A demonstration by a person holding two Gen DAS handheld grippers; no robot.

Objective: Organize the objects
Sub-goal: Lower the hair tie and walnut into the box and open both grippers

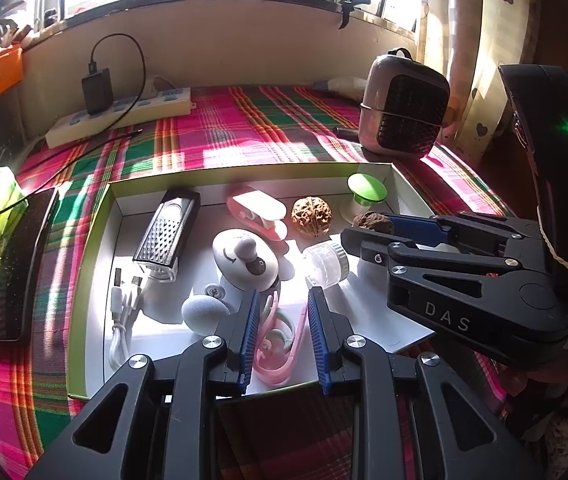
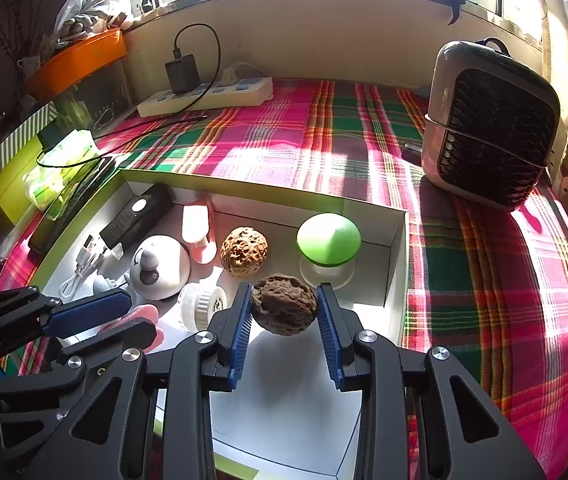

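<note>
My right gripper [image 2: 284, 312] grips a dark walnut [image 2: 284, 309] over the nearly full box [image 2: 394, 256]; my left gripper [image 1: 283, 320] holds pink clips [image 1: 280, 336].

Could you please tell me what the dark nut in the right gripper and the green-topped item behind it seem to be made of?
Dark walnut: natural woody shell, matte, deeply wrinkled. Green-topped item: probably plastic, with a smooth, slightly glossy dome on a translucent base.
</note>
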